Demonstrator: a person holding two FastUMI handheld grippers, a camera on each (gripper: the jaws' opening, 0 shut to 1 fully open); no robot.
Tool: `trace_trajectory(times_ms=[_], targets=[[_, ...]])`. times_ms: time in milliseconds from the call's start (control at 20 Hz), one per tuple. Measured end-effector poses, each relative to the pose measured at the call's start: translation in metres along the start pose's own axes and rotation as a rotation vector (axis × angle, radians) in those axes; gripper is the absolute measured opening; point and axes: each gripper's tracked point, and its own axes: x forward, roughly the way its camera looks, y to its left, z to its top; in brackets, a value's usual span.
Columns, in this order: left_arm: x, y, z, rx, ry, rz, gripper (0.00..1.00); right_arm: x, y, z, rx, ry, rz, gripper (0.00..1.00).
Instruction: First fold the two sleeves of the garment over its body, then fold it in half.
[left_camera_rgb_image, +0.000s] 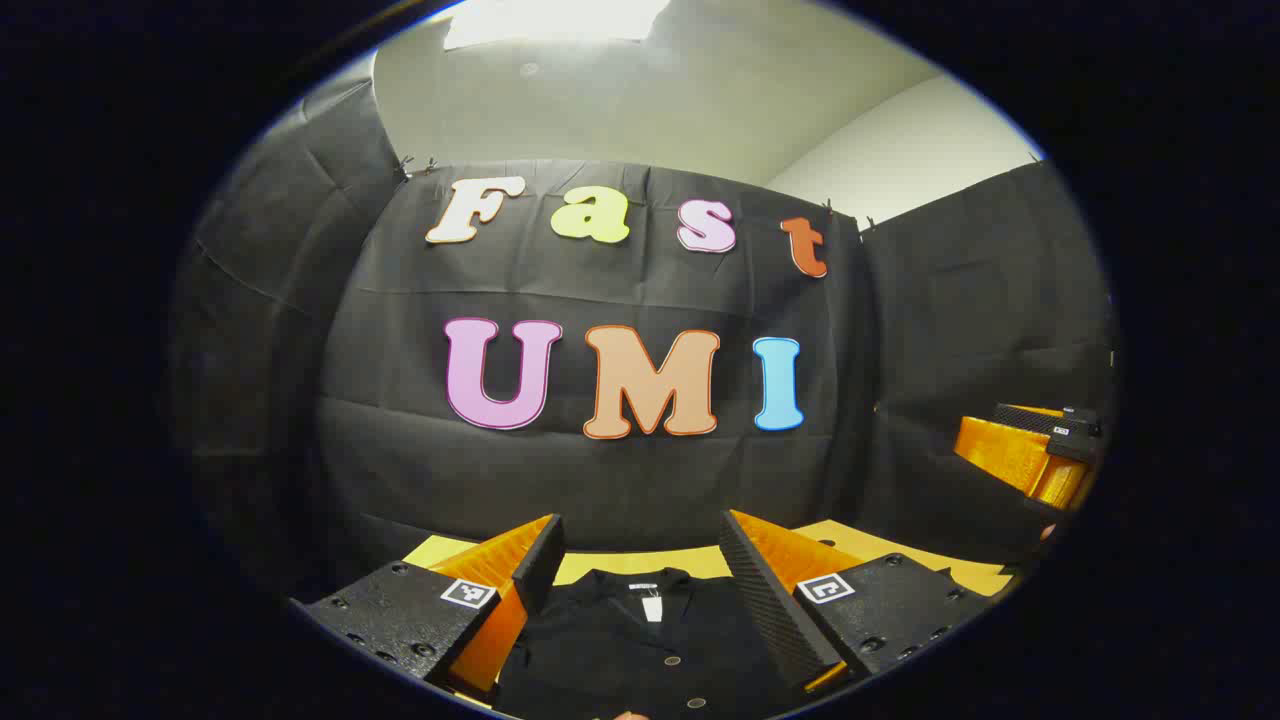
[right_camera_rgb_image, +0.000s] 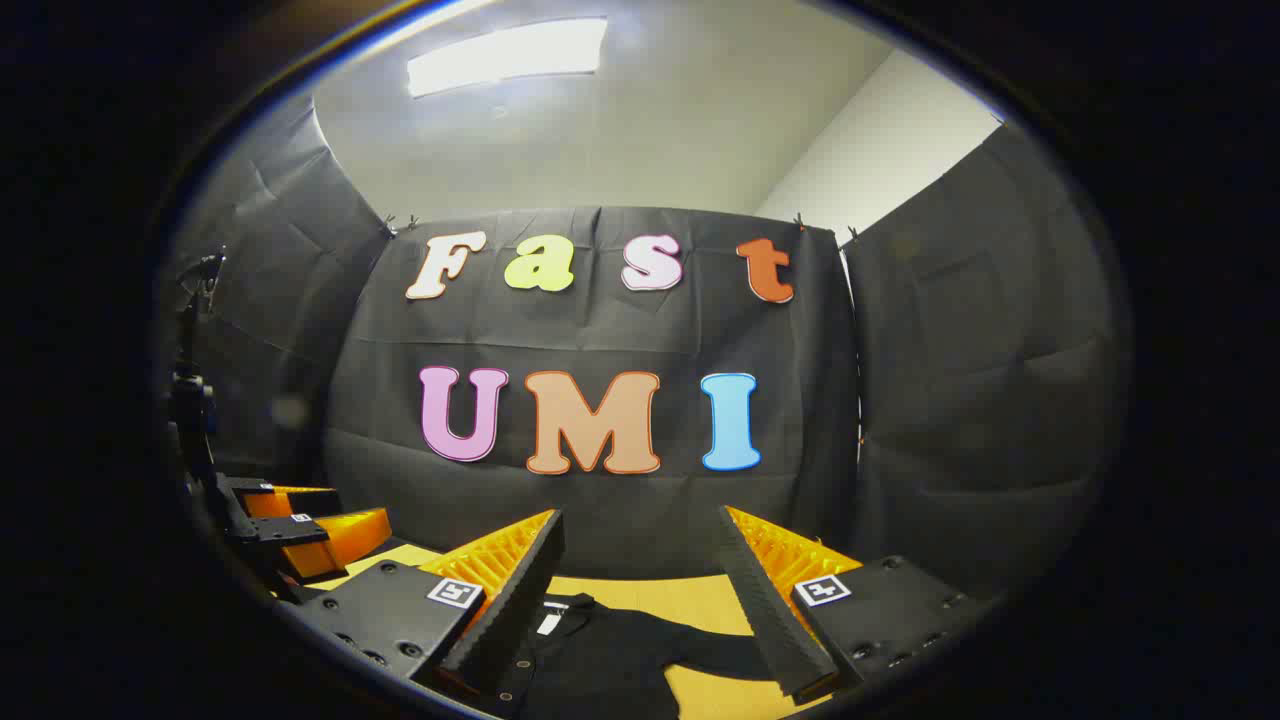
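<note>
A black buttoned garment (left_camera_rgb_image: 640, 645) lies flat on a yellow table (left_camera_rgb_image: 690, 562), its collar and white label toward the booth wall. My left gripper (left_camera_rgb_image: 640, 545) hangs open above the collar, nothing between its fingers. In the right gripper view the same garment (right_camera_rgb_image: 610, 650) shows its collar and one sleeve (right_camera_rgb_image: 715, 650) stretched out to the right on the table (right_camera_rgb_image: 660, 595). My right gripper (right_camera_rgb_image: 640, 545) is open above it and holds nothing. The right gripper (left_camera_rgb_image: 1030, 455) appears at the right edge of the left gripper view, and the left gripper (right_camera_rgb_image: 300, 530) at the left of the right gripper view.
Black cloth walls close the booth behind and on both sides. A dark stand (right_camera_rgb_image: 190, 400) rises at the far left of the right gripper view. Bare yellow tabletop lies between the garment and the back wall.
</note>
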Motion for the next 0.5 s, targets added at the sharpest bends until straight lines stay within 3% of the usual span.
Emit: trace_trajectory(times_ms=[100, 150, 200, 250, 350, 500], targets=[[-0.003, 0.0, 0.001, 0.004, -0.008, -0.01, 0.89, -0.003, 0.002, -0.001, -0.007, 0.005, -0.003, 0.98], [-0.003, -0.001, 0.001, 0.0, -0.012, -0.017, 0.93, -0.005, 0.001, -0.001, -0.028, 0.009, -0.017, 0.98], [-0.004, -0.003, -0.001, -0.009, -0.01, -0.024, 0.89, -0.006, 0.0, 0.0, -0.066, 0.003, -0.03, 0.97], [-0.004, -0.004, -0.003, -0.023, -0.002, -0.031, 0.92, -0.008, 0.002, 0.005, -0.103, -0.012, -0.03, 0.98], [-0.004, -0.002, -0.006, -0.04, 0.013, -0.031, 0.97, -0.01, 0.013, 0.011, -0.126, -0.027, -0.012, 0.96], [-0.003, 0.007, 0.004, -0.035, -0.013, -0.019, 0.93, -0.009, 0.029, 0.008, -0.128, -0.027, 0.023, 0.99]])
